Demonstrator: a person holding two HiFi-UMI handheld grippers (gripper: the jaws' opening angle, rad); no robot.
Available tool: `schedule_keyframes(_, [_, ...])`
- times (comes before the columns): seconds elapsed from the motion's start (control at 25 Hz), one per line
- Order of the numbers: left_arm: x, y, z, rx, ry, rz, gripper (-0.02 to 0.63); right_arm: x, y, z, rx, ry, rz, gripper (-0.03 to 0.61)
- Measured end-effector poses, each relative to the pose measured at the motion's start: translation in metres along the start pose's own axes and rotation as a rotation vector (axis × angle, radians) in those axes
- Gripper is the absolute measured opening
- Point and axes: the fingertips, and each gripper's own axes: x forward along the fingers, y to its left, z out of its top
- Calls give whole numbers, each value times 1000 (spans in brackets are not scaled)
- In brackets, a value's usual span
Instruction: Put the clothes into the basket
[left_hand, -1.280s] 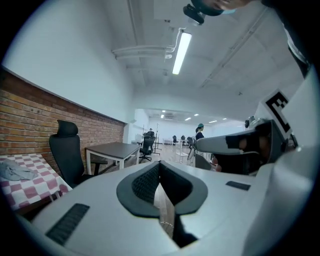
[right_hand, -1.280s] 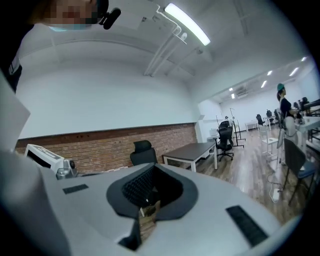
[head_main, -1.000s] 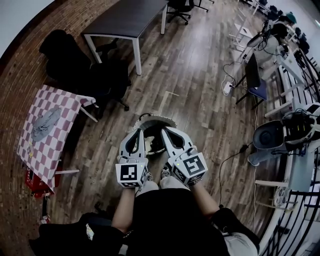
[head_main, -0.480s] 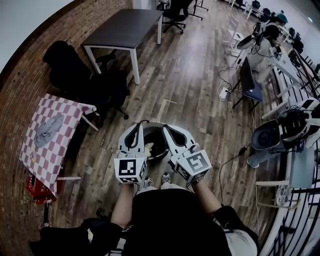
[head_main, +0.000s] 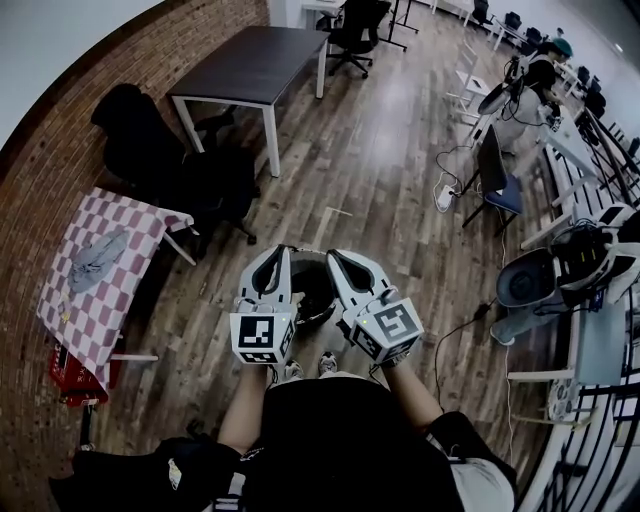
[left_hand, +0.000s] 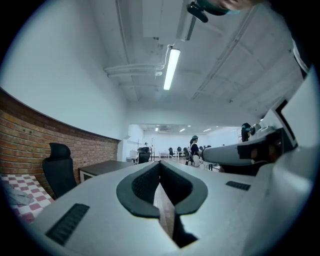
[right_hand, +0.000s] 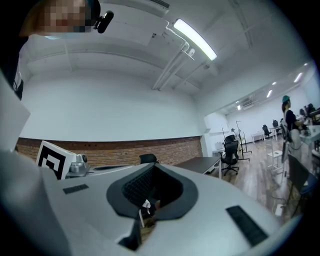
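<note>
A round dark basket (head_main: 312, 300) with a pale rim stands on the wood floor in front of the person's feet, mostly hidden behind both grippers. What is inside it cannot be made out. My left gripper (head_main: 281, 252) and right gripper (head_main: 336, 256) are held side by side and level above it, both shut with nothing between their jaws. A crumpled grey garment (head_main: 97, 262) lies on the pink checkered table (head_main: 70, 310) well off to the left. In the left gripper view the shut jaws (left_hand: 160, 165) point down the room. The right gripper view shows its shut jaws (right_hand: 151, 169) aimed toward the brick wall.
Black office chairs (head_main: 215, 175) and a dark desk (head_main: 250, 65) stand ahead on the left by the brick wall. A red crate (head_main: 72, 378) sits under the checkered table. Cables and a power strip (head_main: 443, 197), a blue chair (head_main: 505, 185) and equipment line the right side.
Both grippers have risen together from the basket's rim and stay shut. They now cover more of the basket in the head view.
</note>
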Motion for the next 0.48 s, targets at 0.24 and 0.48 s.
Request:
schedule_keyframes(0.24, [-4,2,-2,19,13,-5,14,6,6,-7,9,3,7,8])
schedule_keyframes(0.48, [-2,2,-7,30,31,-17,14,10,7,-8,0,-2,15,8])
